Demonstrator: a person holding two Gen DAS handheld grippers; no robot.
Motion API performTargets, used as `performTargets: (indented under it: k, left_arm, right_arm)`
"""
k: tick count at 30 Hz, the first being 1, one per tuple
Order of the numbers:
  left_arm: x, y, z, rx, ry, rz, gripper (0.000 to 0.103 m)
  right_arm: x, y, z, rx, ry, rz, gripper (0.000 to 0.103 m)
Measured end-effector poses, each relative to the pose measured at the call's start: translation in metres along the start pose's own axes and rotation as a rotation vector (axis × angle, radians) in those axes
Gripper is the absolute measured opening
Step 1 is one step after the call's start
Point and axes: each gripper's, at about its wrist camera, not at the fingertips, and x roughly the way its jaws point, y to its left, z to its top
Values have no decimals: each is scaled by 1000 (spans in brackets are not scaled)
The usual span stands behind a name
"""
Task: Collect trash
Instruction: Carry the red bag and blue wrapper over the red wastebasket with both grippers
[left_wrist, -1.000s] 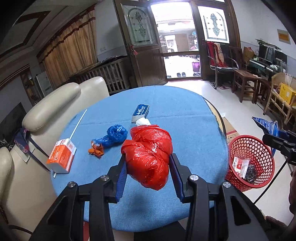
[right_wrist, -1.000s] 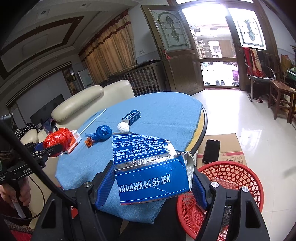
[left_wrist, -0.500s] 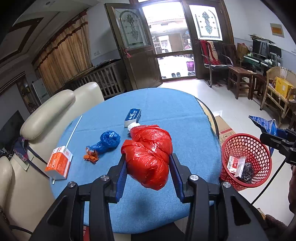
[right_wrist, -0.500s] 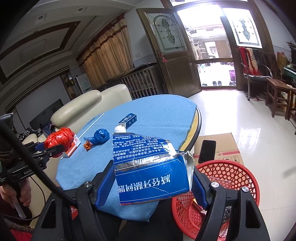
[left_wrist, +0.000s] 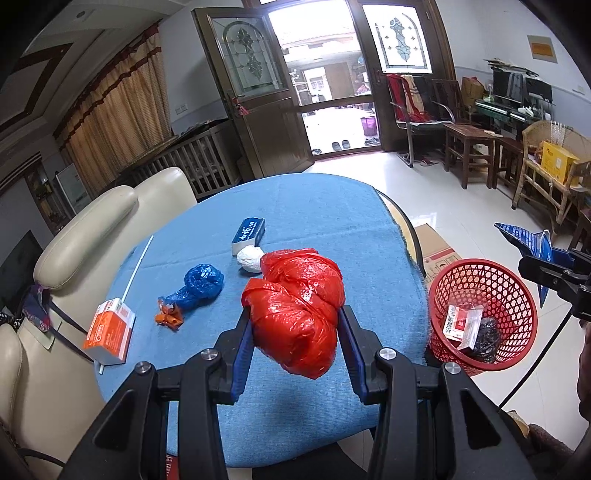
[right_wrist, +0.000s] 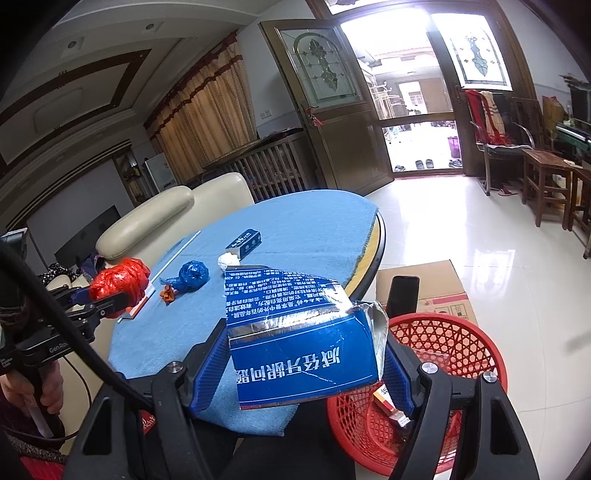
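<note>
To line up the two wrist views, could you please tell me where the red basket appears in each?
Left wrist view: red basket at lower right, on the floor beside the blue table.
Right wrist view: lower right, partly behind the torn blue carton held between the fingers.
Shared landmark: the crumpled blue bag on the table.

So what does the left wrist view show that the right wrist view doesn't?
Left only: the basket's contents, a red-white packet and something dark. Right only: a phone on the cardboard box. Both: the red bag in the left hand-held gripper, the blue carton in the right hand-held gripper.
</note>
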Motion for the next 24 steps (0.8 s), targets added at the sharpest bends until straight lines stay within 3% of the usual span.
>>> performTargets:
  k: [24]
  left_arm:
    - [3, -35, 10, 69, 8, -26, 46]
  right_arm:
    - [-4, -22, -3, 57, -11, -17, 77]
